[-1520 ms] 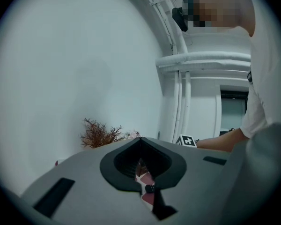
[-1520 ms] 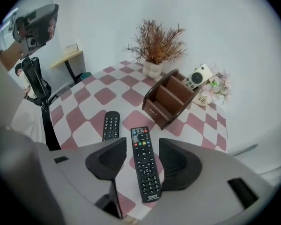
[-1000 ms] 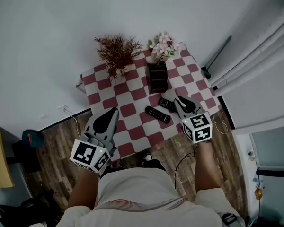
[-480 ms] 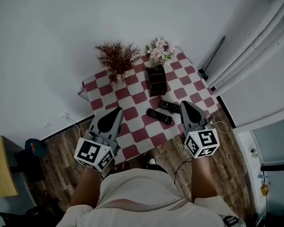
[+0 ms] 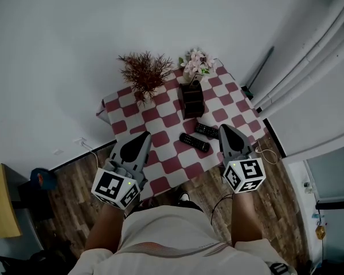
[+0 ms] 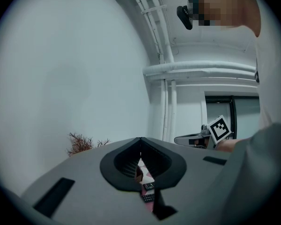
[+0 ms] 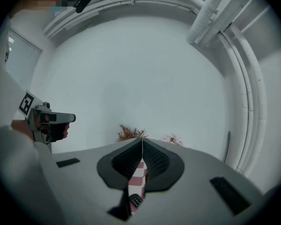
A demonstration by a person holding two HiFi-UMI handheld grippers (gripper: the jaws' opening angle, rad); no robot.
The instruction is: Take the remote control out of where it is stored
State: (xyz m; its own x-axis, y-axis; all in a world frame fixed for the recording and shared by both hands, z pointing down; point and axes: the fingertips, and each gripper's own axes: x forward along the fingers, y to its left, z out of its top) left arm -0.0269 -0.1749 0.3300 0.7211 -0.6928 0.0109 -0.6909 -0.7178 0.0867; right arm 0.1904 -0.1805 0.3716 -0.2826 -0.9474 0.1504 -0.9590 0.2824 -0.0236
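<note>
My left claw (image 5: 141,136) and right claw (image 5: 224,128) (both shut, holding nothing) flank two remotes (image 5: 194,142) on the checked table (image 5: 160,116).

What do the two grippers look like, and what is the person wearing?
The left gripper and the right gripper are grey wedges with black ribbed pads. Each carries a white cube with black square markers. The person wears a light shirt.

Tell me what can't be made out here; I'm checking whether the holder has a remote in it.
- Inside of the holder: head view, too small and dark to tell whether anything is in it.
- Two remotes lying on the table: head view, buttons and print too small.
- The table, both gripper views: only a sliver shows between the shut jaws.
</note>
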